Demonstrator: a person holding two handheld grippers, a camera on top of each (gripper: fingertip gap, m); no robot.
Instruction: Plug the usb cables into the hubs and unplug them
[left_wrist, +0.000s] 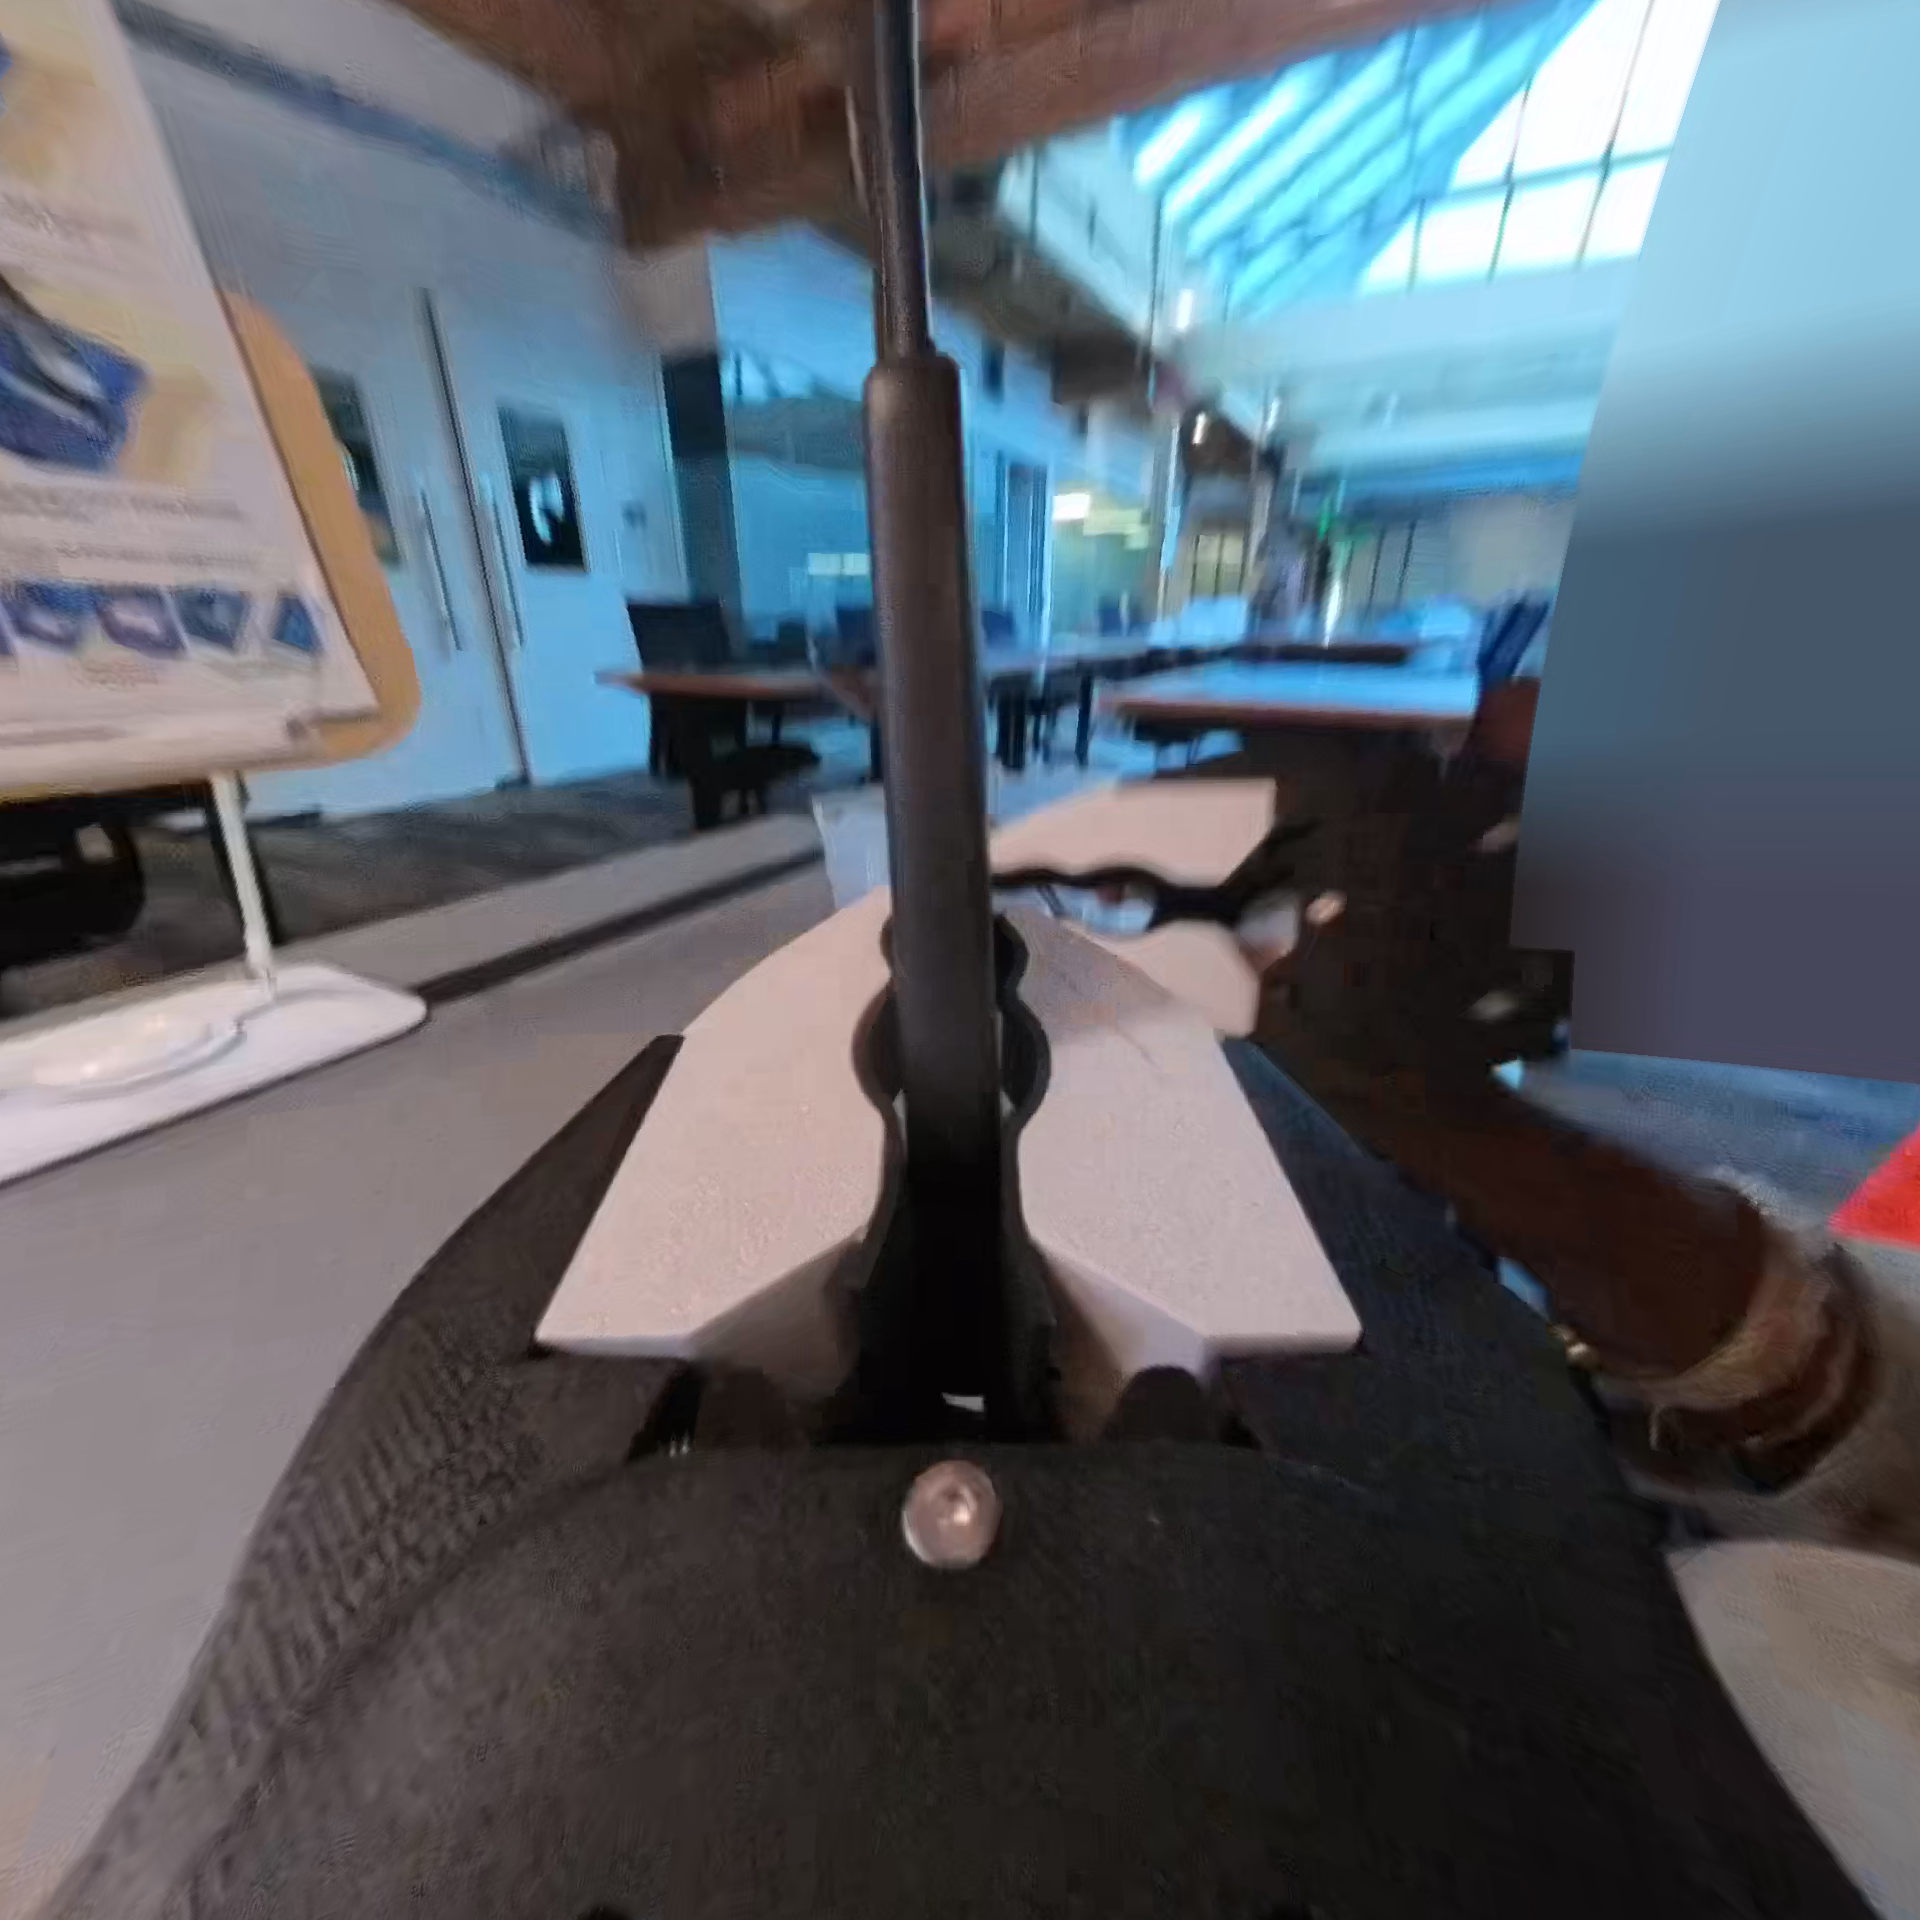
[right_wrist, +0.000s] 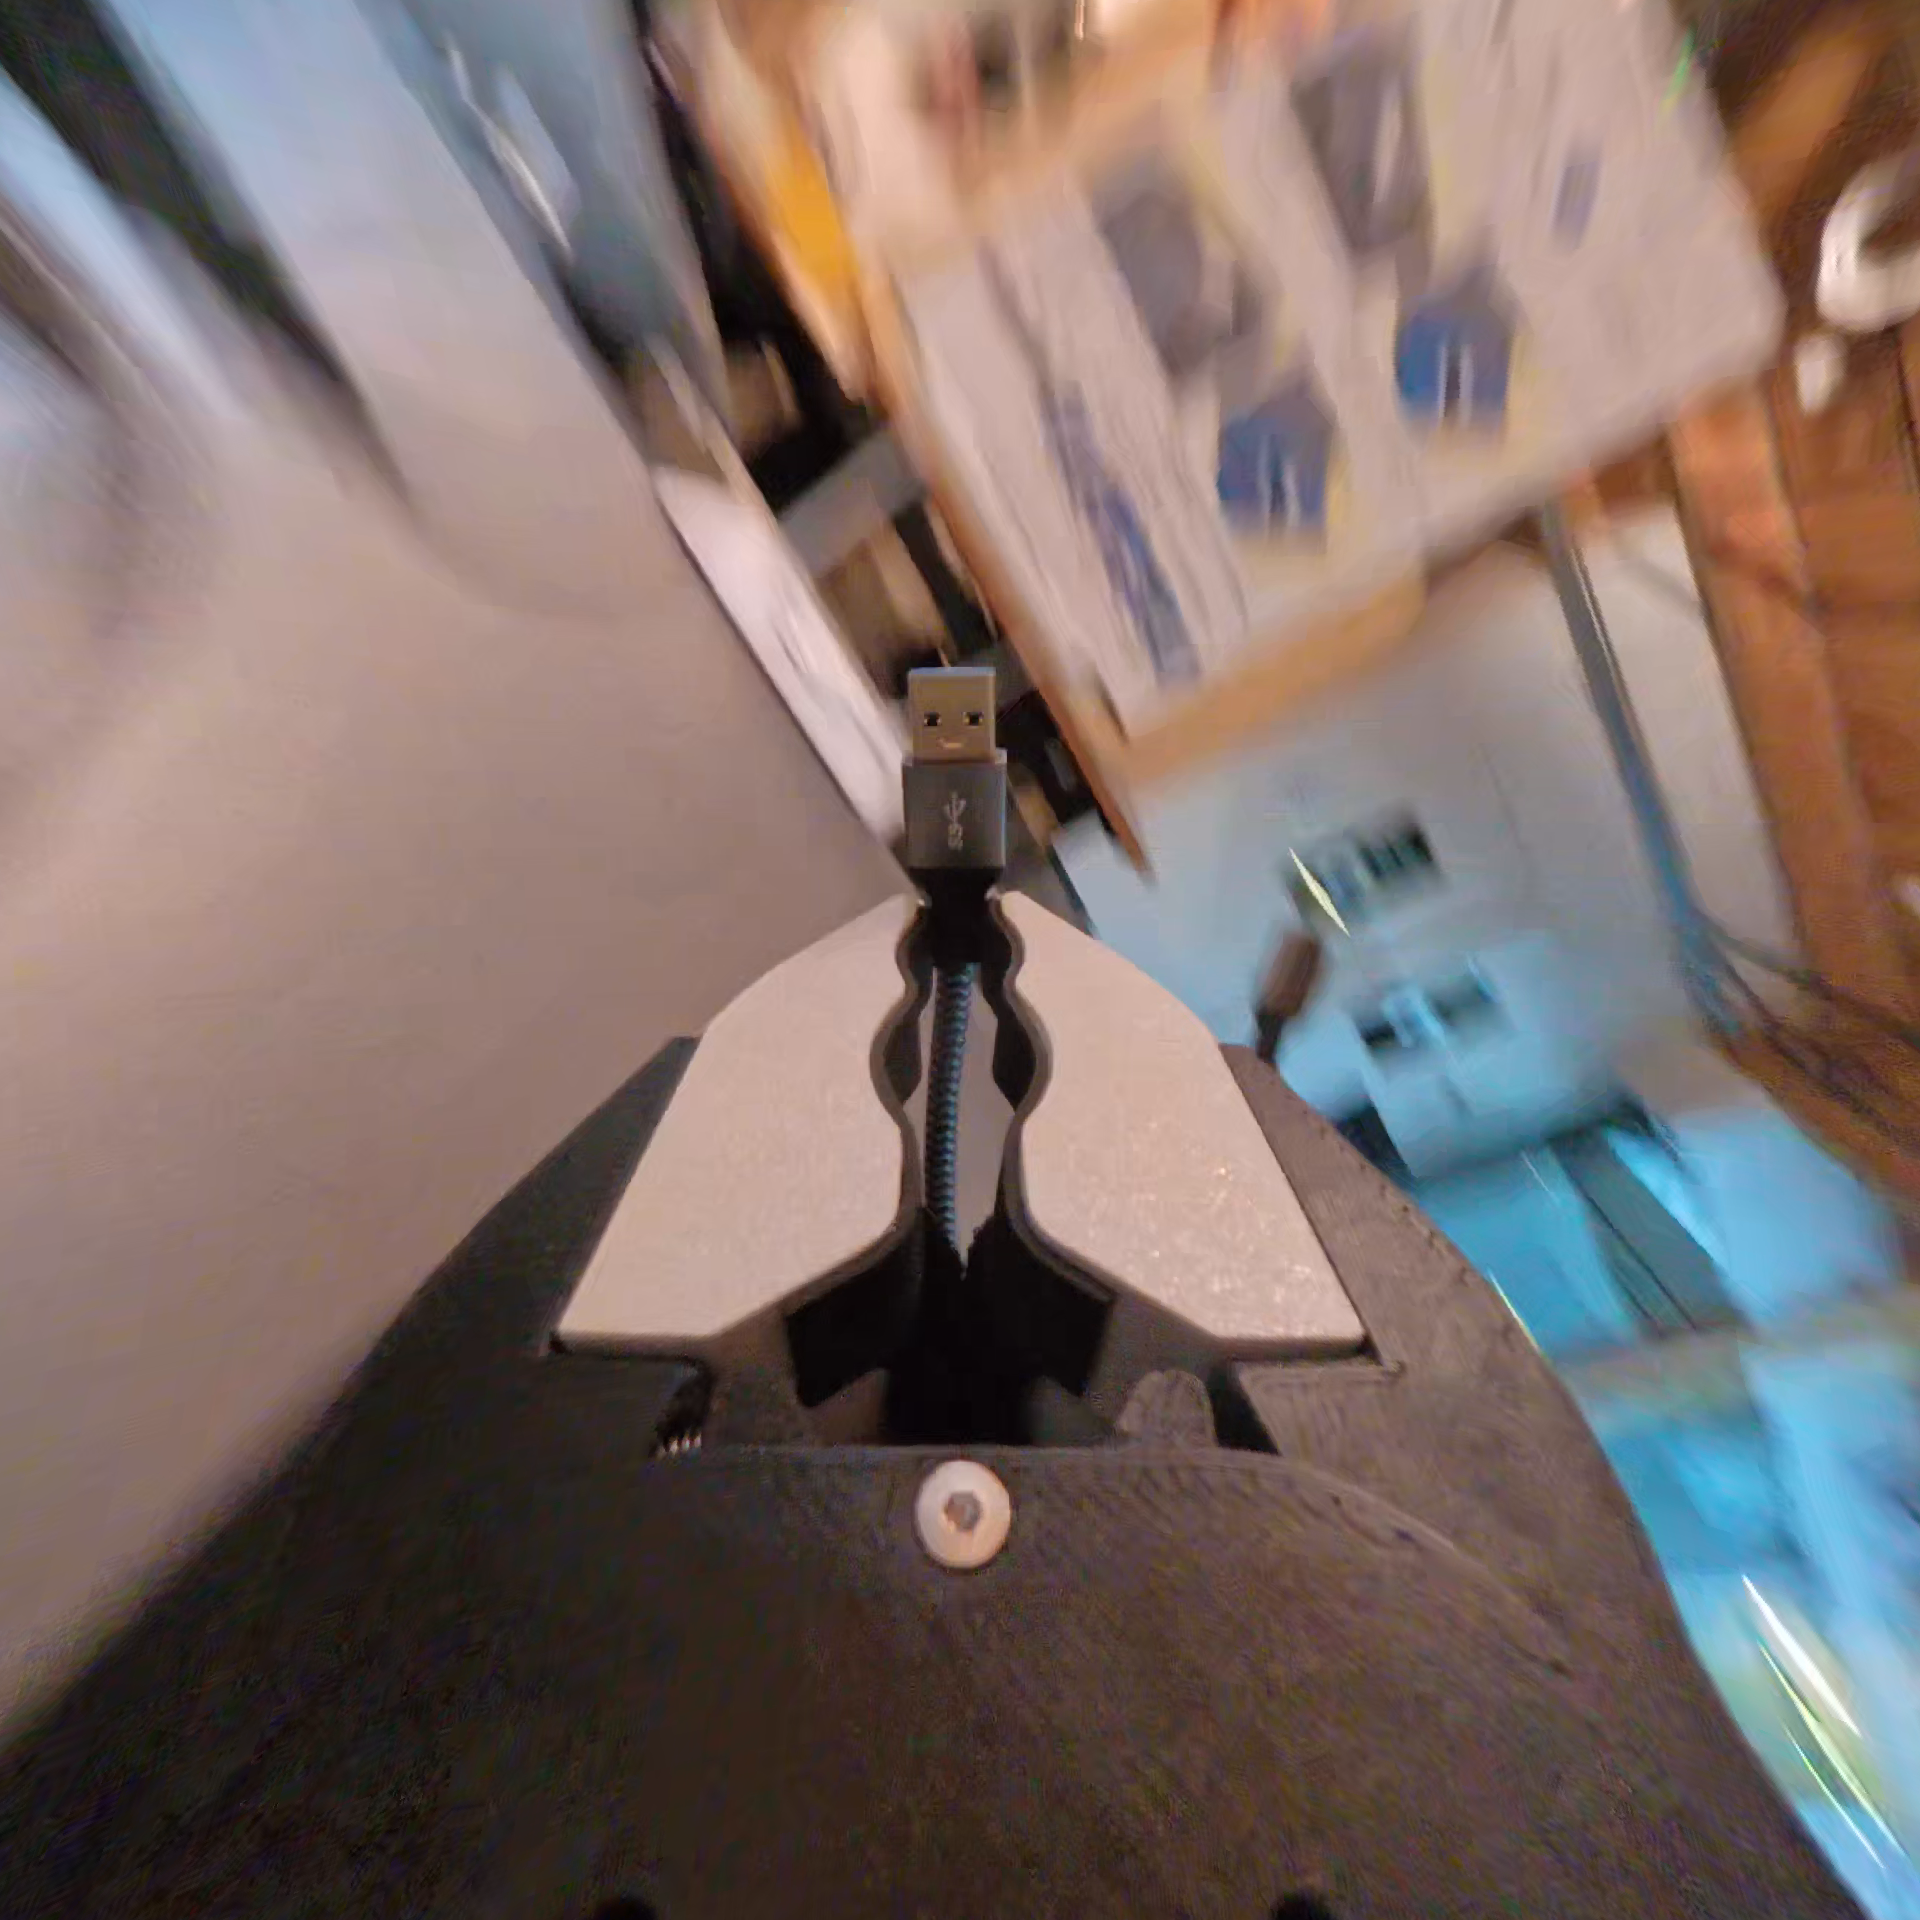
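A bright hall with wooden tables (left_wrist: 1288, 696) lies behind a grey tabletop (left_wrist: 260, 1195) bearing a sign stand (left_wrist: 156, 416); the left gripper (left_wrist: 951, 935) clamps a black cable boot (left_wrist: 925, 675); the right gripper (right_wrist: 956, 914) clamps a braided USB cable (right_wrist: 948, 1091), plug (right_wrist: 952, 774) free ahead.

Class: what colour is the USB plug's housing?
Dark grey housing, silver tip; clearest in right wrist view.

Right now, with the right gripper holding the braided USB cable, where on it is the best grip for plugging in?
Probably the rigid dark connector housing, not the braided cable. The right gripper pinches the strain relief just behind the housing, so the metal plug sticks out forward unsupported. Coming from behind along the cable and closing on the housing's flat sides should limit bending.
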